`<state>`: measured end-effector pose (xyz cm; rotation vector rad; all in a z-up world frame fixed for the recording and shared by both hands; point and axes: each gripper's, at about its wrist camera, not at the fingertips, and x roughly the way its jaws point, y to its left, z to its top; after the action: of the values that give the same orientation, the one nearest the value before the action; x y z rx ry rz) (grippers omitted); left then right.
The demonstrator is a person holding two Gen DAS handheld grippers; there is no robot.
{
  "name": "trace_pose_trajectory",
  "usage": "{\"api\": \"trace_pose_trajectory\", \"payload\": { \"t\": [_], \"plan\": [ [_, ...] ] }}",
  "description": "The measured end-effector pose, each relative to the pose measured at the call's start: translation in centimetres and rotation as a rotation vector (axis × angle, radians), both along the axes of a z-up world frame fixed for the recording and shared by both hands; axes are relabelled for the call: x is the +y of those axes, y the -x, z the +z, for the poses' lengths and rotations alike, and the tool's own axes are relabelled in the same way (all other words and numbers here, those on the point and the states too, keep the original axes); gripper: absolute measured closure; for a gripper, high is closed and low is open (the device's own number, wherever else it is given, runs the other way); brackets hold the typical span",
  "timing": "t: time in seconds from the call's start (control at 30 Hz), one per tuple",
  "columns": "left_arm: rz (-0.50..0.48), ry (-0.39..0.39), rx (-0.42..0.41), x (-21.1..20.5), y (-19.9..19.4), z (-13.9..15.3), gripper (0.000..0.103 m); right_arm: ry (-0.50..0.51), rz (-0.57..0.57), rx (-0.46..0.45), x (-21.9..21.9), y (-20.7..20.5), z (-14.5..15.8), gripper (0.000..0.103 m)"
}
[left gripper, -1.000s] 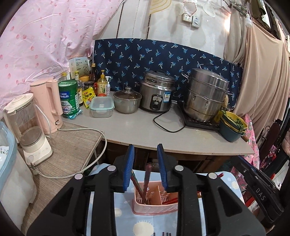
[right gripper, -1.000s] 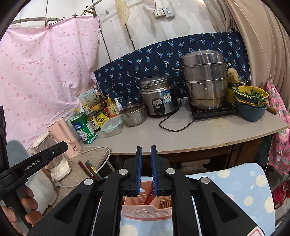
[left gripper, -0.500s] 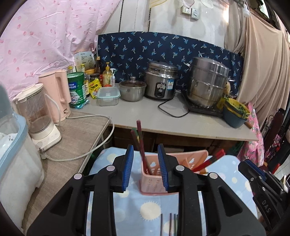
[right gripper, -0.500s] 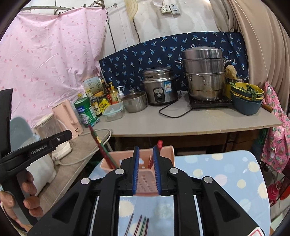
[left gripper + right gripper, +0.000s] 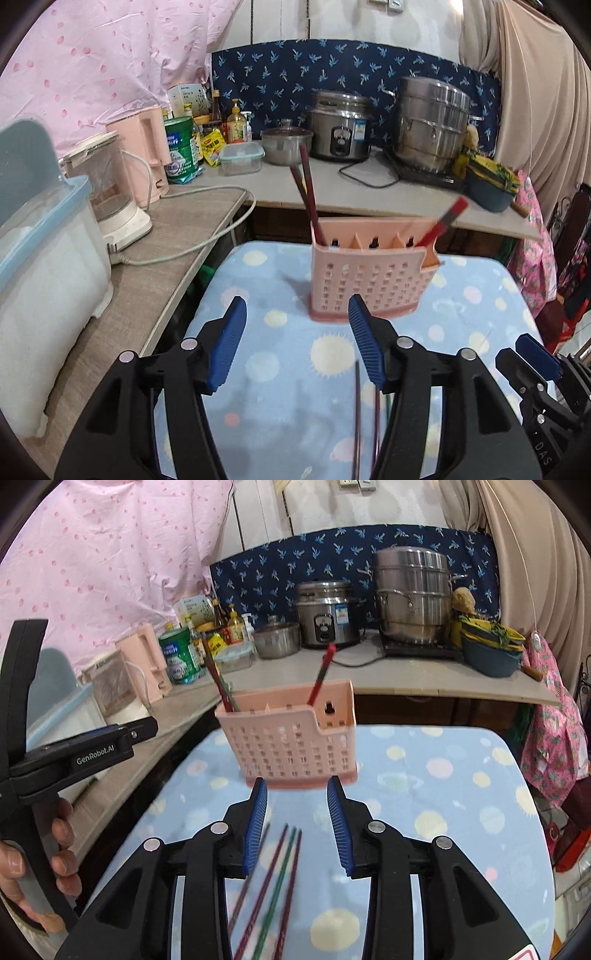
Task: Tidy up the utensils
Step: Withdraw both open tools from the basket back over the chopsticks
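A pink slotted utensil holder (image 5: 373, 280) (image 5: 295, 746) stands on the blue dotted cloth (image 5: 280, 369). Dark red chopsticks (image 5: 306, 192) (image 5: 218, 679) lean out of its left end, and a red pair (image 5: 443, 221) (image 5: 321, 675) out of its right. Several loose chopsticks (image 5: 273, 878) (image 5: 356, 406) lie on the cloth in front of the holder. My left gripper (image 5: 297, 306) hangs over the cloth short of the holder, jaws opening, nothing between them. My right gripper (image 5: 297, 786) is above the loose chopsticks, jaws opening, gripping nothing.
A side shelf on the left carries a white bin (image 5: 44, 288), a blender (image 5: 110, 192) and a pink kettle (image 5: 144, 155). On the counter behind are a rice cooker (image 5: 340, 129), a steamer pot (image 5: 432, 125) and bowls (image 5: 487, 181). A hand (image 5: 22, 867) holds the left gripper.
Both grippers have drawn back from the holder and sunk toward the cloth. Their jaws have spread apart. The dark red chopsticks that were between the left jaws now stand in the holder.
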<state>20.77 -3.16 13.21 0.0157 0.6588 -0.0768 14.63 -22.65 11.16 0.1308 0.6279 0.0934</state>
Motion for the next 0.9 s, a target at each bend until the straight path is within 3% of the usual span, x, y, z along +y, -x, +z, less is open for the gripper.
{"api": "trace_pose_trajectory", "payload": {
  "t": [0.57, 0.9],
  "plan": [
    [-0.022, -0.035, 0.130, -0.1, 6.6, -7.5, 0.046, 0.002, -0.016, 0.187, 0.6, 8.3, -9.0, 0.068],
    [-0.042, -0.044, 0.222, 0.4, 9.5, -11.7, 0.046, 0.005, 0.004, 0.254, 2.2, 10.7, -11.9, 0.068]
  ]
}}
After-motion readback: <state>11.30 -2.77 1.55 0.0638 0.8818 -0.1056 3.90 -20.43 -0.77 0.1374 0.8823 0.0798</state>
